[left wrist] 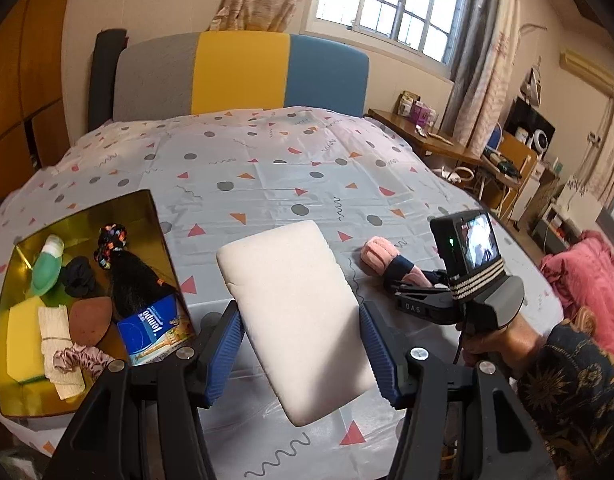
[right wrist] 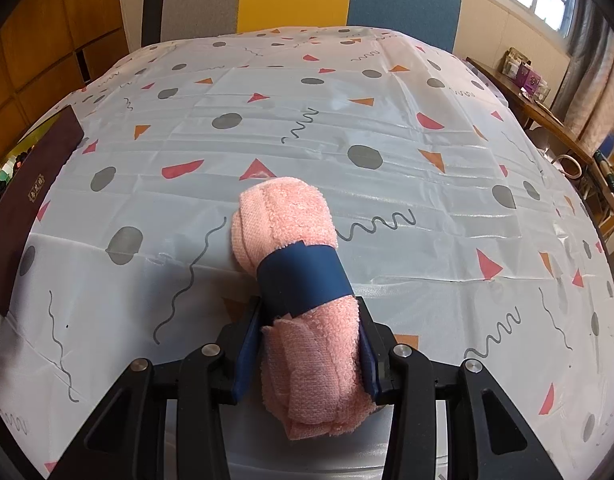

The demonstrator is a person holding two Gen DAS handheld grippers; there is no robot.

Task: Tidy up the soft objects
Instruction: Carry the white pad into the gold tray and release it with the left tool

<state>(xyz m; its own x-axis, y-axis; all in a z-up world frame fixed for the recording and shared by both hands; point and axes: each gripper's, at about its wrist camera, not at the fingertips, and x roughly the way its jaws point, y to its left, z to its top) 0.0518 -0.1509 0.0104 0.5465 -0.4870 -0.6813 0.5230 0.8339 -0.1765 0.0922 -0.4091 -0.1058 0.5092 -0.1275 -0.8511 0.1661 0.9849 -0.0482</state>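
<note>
1. Far left of the left gripper's fingers: gold-lined box (left wrist: 87, 216) on the patterned sheet (left wrist: 267, 168), holding green bottle (left wrist: 47, 266), yellow sponge (left wrist: 25, 332), white rolled cloth (left wrist: 59, 344), brown sponge (left wrist: 91, 319), pink scrunchie (left wrist: 83, 360), black tassel with beaded top (left wrist: 131, 284), blue tissue pack (left wrist: 155, 330).
2. Left gripper (left wrist: 301, 352): blue ribbed pads (left wrist: 227, 348) pinching white foam block (left wrist: 295, 312) on both long sides; block tilted, sticking out past the fingertips, lifted off the sheet.
3. Right of the left fingers, well apart: pink rolled towel (left wrist: 381, 254) with dark blue band, lying on the sheet.
4. Right gripper (right wrist: 307, 356): fingers closed on the near end of the pink rolled towel (right wrist: 291, 216); both pads touching its sides, band just ahead of the fingertips, far end resting on the sheet (right wrist: 387, 120).
5. Far right of the left fingers: hand (left wrist: 495, 344) in patterned sleeve (left wrist: 579, 396) gripping the right gripper's handle.
</note>
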